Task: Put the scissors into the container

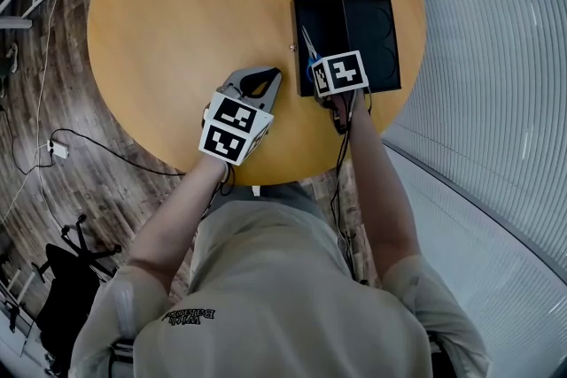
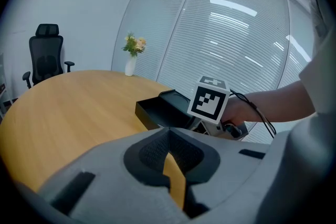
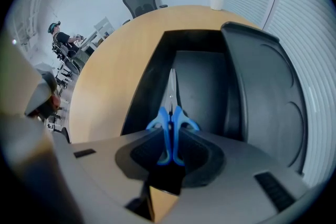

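The scissors (image 1: 307,49), blue-handled with slim steel blades, hang over the open black container (image 1: 321,13) at the right of the round wooden table (image 1: 195,4). My right gripper (image 1: 315,79) is shut on the blue handles. In the right gripper view the scissors (image 3: 171,122) point forward, blades above the container's floor (image 3: 202,78) near its left wall. My left gripper (image 1: 258,79) rests low over the table's near edge, left of the container, shut and holding nothing. Its own view shows the closed jaws (image 2: 170,160) and the right gripper's marker cube (image 2: 210,99).
The container's black lid (image 1: 376,35) lies joined to its right side, seen large in the right gripper view (image 3: 265,92). A white vase of flowers (image 2: 131,57) stands at the table's far rim. An office chair (image 2: 46,57) and window blinds surround the table. Cables (image 1: 58,146) lie on the floor.
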Demonstrator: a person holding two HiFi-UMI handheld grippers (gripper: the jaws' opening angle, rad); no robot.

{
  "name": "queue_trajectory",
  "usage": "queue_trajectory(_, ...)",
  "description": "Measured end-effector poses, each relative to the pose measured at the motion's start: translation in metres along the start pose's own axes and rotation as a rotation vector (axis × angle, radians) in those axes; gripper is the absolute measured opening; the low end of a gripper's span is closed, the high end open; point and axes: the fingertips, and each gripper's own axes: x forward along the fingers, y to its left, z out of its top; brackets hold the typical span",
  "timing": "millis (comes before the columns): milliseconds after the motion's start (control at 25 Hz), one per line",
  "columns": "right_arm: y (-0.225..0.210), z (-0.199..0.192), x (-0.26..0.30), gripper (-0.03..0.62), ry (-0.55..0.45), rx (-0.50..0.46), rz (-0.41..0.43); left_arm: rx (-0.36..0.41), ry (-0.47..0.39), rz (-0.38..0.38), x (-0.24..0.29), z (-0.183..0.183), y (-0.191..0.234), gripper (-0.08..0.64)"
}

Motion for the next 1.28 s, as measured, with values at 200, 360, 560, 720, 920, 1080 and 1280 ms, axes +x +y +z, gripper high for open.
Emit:
queue_trajectory(200, 0.000, 0.000, 0.001, 0.097, -0.001, 0.007, -0.012, -0.013, -0.003, -0.004, -0.005, -0.005, -0.001, 0.021)
queue_trajectory(360, -0.002, 0.001, 0.001, 0.097, -0.004, 0.024, -0.010, -0.009, 0.005, -0.007, -0.009, -0.007, -0.005, 0.021)
queue_trajectory(560, -0.003, 0.002, -0.001, 0.101, -0.046, 0.039, 0.001, -0.005, -0.007, -0.015, -0.016, -0.005, -0.013, 0.021)
queue_trajectory(720, 0.004, 0.003, -0.009, 0.123, -0.084, 0.052, 0.024, 0.001, -0.008, -0.020, -0.024, -0.004, -0.019, 0.021)
queue_trajectory(920, 0.011, 0.012, -0.035, 0.123, -0.171, 0.062, 0.024, 0.016, -0.034, -0.011, -0.040, 0.011, -0.018, 0.021)
queue_trajectory(1080, 0.009, 0.023, -0.074, 0.103, -0.302, 0.109, 0.024, 0.049, -0.074, 0.007, -0.054, 0.032, -0.021, 0.021)
queue_trajectory(1280, 0.020, 0.038, -0.153, 0.077, -0.500, 0.112, 0.031, 0.100, -0.148, 0.023, -0.083, 0.066, -0.033, 0.021)
